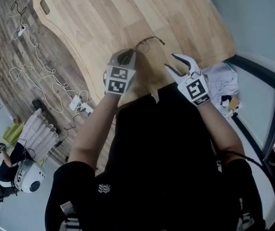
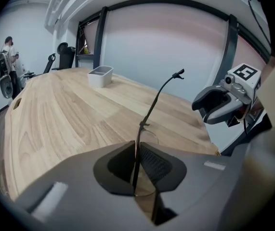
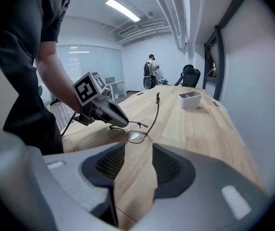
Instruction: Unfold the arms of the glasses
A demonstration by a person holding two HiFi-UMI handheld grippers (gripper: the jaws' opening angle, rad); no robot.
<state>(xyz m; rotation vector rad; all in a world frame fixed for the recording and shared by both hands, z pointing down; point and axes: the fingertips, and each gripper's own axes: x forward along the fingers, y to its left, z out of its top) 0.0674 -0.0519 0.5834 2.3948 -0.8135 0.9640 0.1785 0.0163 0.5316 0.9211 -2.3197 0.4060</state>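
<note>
Head view: left gripper (image 1: 124, 57) angled down, jaws clamped on glasses (image 3: 136, 136); right gripper (image 1: 171, 61) jaws apart, empty.

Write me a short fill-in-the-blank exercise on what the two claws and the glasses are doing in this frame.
The left claw is ____ on the glasses.
The right claw stands open and holds ____.
One arm of the glasses sticks ____ from the wooden table.
The small tray further along the table is ____ in colour.
Missing words: shut; nothing; up; white.
</note>
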